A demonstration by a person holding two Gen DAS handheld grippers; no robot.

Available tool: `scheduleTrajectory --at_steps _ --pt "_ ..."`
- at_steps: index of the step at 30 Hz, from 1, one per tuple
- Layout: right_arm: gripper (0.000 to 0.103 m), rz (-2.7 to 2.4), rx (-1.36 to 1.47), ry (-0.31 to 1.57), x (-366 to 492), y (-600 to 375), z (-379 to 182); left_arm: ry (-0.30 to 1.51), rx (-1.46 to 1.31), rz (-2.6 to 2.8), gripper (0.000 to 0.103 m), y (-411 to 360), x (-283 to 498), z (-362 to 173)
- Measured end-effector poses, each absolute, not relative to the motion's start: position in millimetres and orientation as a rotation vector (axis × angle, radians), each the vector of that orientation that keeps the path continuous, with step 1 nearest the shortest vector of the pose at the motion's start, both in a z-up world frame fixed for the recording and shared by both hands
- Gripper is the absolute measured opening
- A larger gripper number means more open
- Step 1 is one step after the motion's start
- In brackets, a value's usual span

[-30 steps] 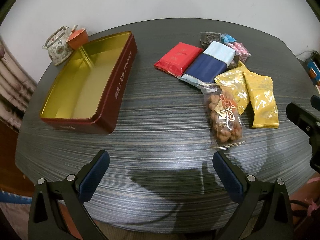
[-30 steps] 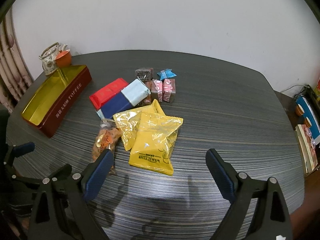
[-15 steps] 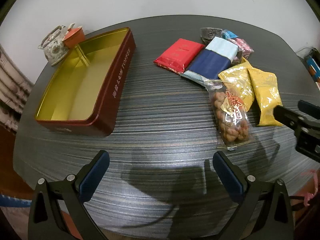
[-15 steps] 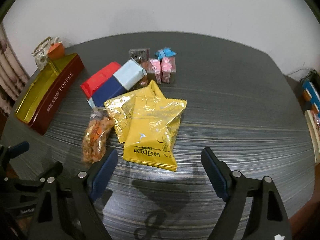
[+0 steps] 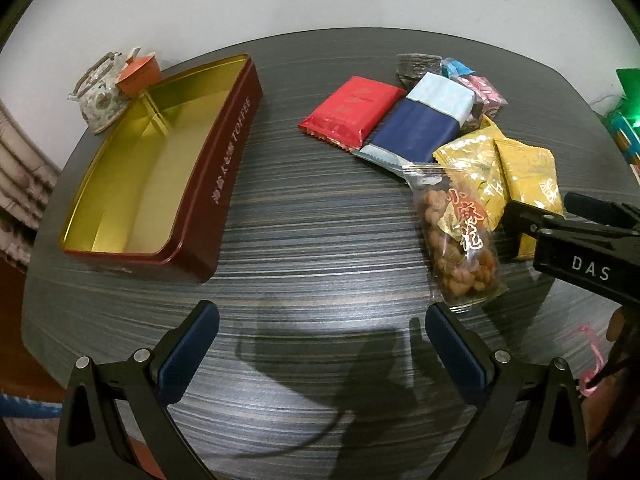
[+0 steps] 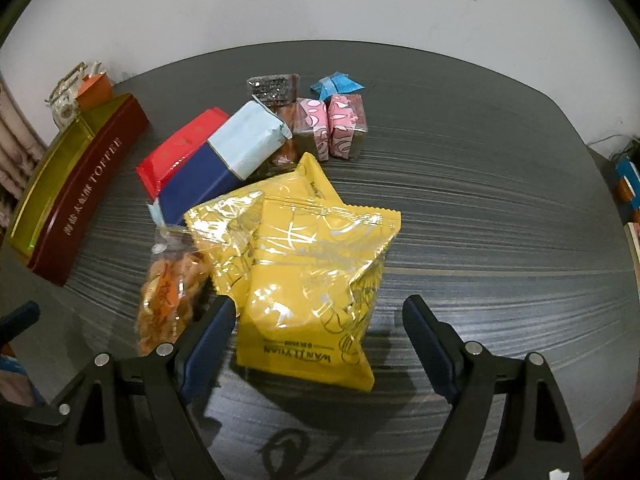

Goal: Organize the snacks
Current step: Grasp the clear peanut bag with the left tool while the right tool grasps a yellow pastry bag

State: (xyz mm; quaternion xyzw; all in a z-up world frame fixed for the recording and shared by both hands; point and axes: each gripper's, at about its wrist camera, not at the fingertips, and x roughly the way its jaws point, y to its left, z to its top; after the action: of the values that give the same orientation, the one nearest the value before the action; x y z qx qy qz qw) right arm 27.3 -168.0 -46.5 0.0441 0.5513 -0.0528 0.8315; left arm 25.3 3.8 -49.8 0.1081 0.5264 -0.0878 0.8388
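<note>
A dark red toffee tin [image 5: 200,184] with a gold inside stands open on the left of the table, also seen as the tin [image 6: 80,184]. The snacks lie in a cluster: a red packet [image 5: 352,108], a navy and pale blue packet [image 5: 420,128], a clear bag of fried twists [image 5: 456,240], two yellow packets and small wrapped sweets [image 6: 332,128]. My right gripper [image 6: 320,312] is open and low over the front yellow packet [image 6: 320,272], one finger on either side, the pads not pressing. It shows from the side as the right gripper [image 5: 540,205]. My left gripper [image 5: 320,316] hangs open above bare table.
A patterned teapot [image 5: 100,92] and an orange cup [image 5: 140,74] stand behind the tin at the table's back left edge. Coloured boxes [image 6: 628,184] lie beyond the table's right edge. A hand [image 5: 616,320] shows at the right.
My right gripper has come down and forward, so the yellow packet now lies between its fingers, which stand slightly narrower. It has reached further into the left wrist view. The left gripper has stayed put.
</note>
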Motion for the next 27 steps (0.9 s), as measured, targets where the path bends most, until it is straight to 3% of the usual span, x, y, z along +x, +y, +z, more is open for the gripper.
scheduleTrajectory --at_steps 2,3,12,25,27 --pt "0.076 -0.104 0.120 1.168 27 -172 -49 1.116 0.225 -0.191 0.102 2 27 -49" --pt "0.065 -0.100 0.132 1.175 27 -175 -50 1.116 0.228 -0.193 0.102 0 28 -49" --pt "0.058 -0.108 0.121 1.196 19 -190 -50 1.128 0.237 -0.231 0.102 -20 34 -47" --pt "0.057 -0.148 0.099 1.179 -5 -223 -55 1.174 0.216 -0.290 0.102 -61 56 -57" --pt "0.057 -0.146 0.098 1.177 -4 -223 -56 1.185 0.230 -0.280 0.092 -66 60 -62"
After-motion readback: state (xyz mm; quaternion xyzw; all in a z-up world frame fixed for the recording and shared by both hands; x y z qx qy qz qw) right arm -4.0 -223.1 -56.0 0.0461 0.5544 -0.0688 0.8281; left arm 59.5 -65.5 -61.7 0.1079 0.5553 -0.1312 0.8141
